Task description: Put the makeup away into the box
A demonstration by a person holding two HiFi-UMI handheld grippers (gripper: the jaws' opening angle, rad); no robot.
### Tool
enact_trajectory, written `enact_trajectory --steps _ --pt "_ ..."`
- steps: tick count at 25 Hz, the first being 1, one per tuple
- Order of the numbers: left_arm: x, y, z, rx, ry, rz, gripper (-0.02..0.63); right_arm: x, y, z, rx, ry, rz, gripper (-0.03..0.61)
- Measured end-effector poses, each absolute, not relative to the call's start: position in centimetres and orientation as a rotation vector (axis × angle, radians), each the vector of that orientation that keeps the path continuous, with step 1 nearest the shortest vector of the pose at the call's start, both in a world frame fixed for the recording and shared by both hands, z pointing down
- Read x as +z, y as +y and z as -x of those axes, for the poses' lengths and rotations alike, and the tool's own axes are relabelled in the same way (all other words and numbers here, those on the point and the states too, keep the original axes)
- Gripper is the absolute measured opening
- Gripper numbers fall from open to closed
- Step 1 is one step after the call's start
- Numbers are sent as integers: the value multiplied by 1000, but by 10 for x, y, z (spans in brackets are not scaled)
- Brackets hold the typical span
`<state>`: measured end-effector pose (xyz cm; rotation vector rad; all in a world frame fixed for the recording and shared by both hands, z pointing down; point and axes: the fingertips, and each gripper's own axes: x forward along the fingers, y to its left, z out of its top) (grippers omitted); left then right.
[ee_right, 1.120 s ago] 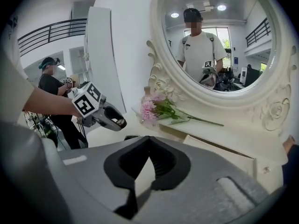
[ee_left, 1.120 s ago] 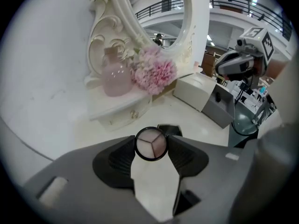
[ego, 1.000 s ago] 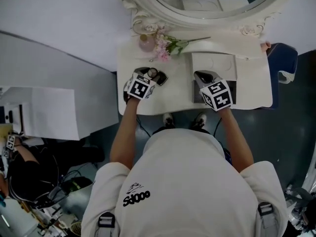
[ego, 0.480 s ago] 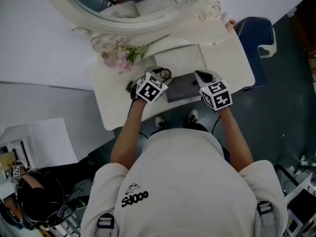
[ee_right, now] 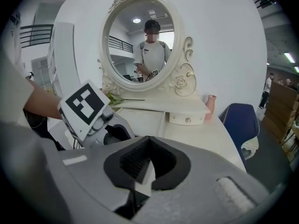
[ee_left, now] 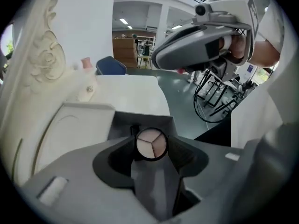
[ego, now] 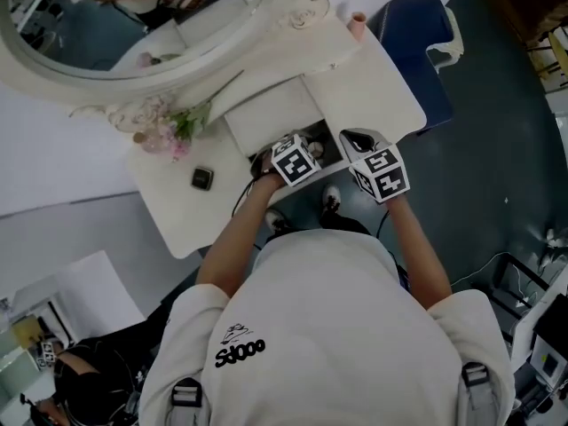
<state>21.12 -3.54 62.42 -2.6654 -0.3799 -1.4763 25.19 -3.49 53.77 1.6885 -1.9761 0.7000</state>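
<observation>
- Left tool [ee_left: 150, 140]: jaws clamped on a round black-rimmed compact [ee_left: 151, 144] with three powder shades, held just over the near edge of the grey box [ee_left: 122, 123], whose white lid [ee_left: 77, 125] stood raised behind it.
- Right tool [ee_right: 148, 143]: jaws closed together with nothing between them, just beside the left tool at the box.
- White counter [ego: 173, 216]: a small square black makeup case [ego: 202, 178] lay on it, well apart from the box, near the pink flowers [ego: 169, 131].

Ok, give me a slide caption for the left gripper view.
Left gripper holds a round three-shade compact over the open box.
</observation>
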Motion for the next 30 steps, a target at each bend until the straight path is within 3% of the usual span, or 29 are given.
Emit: enact_trajectory --steps 5,13,24,30 --pt "661 -19 -219 -1647 -470 2642 239 546 -25 -264 742 -1964 -1690 2" --pt "666 -30 -230 -1662 -420 2558 241 556 -16 -274 778 -1953 -1686 2" --pt "632 -29 -230 -1457 -404 2623 238 547 -34 -259 727 -1991 -1633 2" --pt "568 -79 -168 -1278 -124 2810 219 528 -67 -217 648 -2070 -1570 2"
